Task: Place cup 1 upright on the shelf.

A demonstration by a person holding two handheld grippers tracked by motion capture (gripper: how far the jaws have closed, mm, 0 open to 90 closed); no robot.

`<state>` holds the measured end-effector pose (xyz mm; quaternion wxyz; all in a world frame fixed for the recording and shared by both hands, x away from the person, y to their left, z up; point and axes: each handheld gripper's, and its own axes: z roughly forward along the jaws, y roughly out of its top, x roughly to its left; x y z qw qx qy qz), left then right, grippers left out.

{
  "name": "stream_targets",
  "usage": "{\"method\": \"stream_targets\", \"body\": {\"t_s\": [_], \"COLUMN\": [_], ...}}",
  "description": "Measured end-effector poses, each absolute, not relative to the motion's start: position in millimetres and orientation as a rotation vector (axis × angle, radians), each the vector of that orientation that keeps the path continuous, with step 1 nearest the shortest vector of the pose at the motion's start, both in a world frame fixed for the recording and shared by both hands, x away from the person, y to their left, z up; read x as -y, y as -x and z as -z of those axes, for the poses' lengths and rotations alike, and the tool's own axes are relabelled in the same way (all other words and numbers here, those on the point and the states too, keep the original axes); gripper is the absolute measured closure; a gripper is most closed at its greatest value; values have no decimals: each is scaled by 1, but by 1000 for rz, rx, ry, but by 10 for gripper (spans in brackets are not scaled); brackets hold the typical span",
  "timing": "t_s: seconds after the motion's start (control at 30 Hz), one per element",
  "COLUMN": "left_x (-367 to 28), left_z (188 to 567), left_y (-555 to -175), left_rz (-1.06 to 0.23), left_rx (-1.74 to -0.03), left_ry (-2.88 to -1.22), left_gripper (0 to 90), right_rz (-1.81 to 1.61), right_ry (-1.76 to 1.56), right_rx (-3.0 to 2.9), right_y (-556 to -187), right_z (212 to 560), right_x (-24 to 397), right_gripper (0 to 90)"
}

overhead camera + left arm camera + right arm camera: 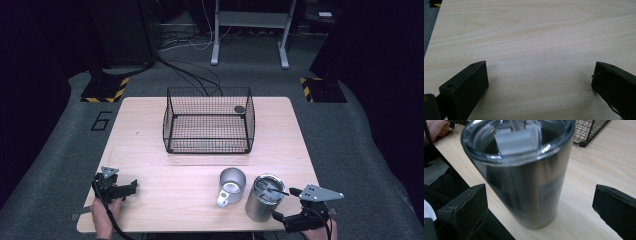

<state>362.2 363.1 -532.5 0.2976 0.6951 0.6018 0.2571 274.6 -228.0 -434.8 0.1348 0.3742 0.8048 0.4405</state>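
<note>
While the right gripper stood spread beside the tumbler near the table front edge, mug just left, basket well behind | left gripper spread over bare wood, room ahead | right gripper view: tumbler between the jaws, untouched; best closed mid-body, squarely.

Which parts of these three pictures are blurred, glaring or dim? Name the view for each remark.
Right gripper view: the steel tumbler looks smeared, its clear lid catching bright glints. Left gripper view: the table grain is soft, with faint shadow beside the jaws. High view: the surroundings are dark, the table evenly lit, and the wire basket is fairly sharp.
</note>
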Motion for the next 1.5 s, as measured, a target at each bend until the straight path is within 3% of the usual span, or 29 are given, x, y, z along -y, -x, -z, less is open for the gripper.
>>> {"method": "stream_targets", "body": {"t_s": [0.9,1.5], "left_x": [-363,-363], "left_z": [532,533], "left_y": [-362,-362], "left_rz": [-683,-684], "left_rx": [-1599,-1594], "left_ry": [-1848,-1847], "left_gripper": [6,6], "right_rz": [-1418,-1388], "right_ry": [-935,-904], "right_rx": [-2225,-2145], "right_y": [-293,-283], "right_z": [439,439], "right_x": [194,188], "right_gripper": [4,35]}}
